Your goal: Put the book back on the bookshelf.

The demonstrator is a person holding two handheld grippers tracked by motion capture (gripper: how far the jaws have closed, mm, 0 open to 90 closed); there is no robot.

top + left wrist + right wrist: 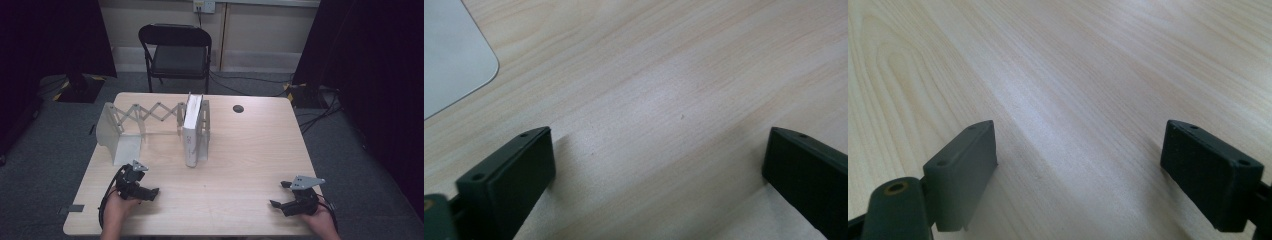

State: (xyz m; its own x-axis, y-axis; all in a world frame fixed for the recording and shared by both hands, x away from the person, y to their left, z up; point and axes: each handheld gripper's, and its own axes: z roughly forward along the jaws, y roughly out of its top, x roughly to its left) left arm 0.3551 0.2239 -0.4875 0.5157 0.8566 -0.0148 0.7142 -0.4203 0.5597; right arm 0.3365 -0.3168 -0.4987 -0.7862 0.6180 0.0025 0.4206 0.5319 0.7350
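A white extending book rack with a scissor lattice stands at the back left of the wooden table. One white book stands upright at the rack's right end. My left gripper rests low near the front left, just in front of the rack's left end plate, whose rounded corner shows in the left gripper view. Its jaws are wide open over bare wood. My right gripper sits near the front right edge, open too, with nothing between its fingers.
A dark round cable hole marks the table's back right. A black folding chair stands behind the table. Cables run across the grey floor, and dark curtains hang at both sides.
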